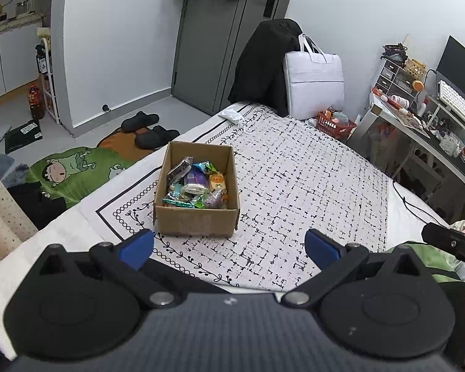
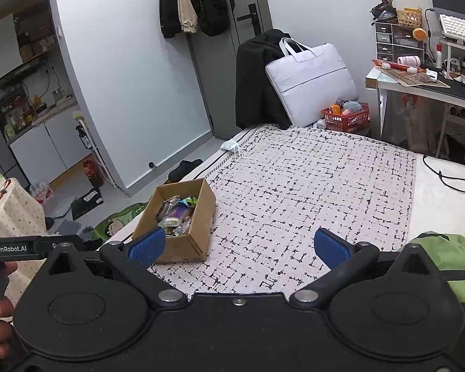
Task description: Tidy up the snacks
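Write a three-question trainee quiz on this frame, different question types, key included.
1. True or false: the cardboard box sits on the patterned cloth.
2. What fills the box?
3. The left tool is: A) shut on a packet B) open and empty C) inside the box.

Key: 1 true; 2 wrapped snacks; 3 B. The right tool is also open and empty.

You face a pale wall (image 1: 117, 40) and a grey door (image 1: 214, 46) hung with clothes (image 2: 192, 0). A patterned cover (image 1: 294, 179) lies over the bed (image 2: 443, 198). On the grey floor (image 1: 176, 108) sit 2 slippers (image 1: 148, 128) and a green mat (image 1: 77, 170). A cluttered table (image 2: 418, 83) stands at your right.
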Demonstrator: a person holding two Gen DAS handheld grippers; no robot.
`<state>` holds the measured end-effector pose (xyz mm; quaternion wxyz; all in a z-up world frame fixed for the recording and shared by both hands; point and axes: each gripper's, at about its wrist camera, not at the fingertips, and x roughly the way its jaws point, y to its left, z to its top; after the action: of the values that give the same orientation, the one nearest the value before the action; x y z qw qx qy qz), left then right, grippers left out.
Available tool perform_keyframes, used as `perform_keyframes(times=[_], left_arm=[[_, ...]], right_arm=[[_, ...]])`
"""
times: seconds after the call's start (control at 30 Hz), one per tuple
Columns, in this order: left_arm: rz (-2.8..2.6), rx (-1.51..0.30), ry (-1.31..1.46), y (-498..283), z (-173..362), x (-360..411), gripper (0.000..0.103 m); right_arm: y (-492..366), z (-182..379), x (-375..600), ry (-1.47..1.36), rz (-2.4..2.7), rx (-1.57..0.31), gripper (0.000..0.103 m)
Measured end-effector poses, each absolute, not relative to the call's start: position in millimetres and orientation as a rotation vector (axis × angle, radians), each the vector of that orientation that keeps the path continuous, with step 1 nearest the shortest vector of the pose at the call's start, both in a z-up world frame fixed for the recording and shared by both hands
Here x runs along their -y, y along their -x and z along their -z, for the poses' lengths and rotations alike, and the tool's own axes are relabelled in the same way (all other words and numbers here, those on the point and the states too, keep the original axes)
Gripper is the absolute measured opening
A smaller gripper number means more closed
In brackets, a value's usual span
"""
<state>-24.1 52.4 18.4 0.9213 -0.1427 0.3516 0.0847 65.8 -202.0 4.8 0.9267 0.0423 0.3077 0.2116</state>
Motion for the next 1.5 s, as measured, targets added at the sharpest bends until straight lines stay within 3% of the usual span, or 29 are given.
perform_keyframes(times=[1.5], left_arm=[[-0.164, -0.724, 0.283, 24.2, -24.6, -52.0, 0.103]], right_arm=[[-65.3, -5.5, 199.8, -0.067, -0.440, -0.633, 0.103]])
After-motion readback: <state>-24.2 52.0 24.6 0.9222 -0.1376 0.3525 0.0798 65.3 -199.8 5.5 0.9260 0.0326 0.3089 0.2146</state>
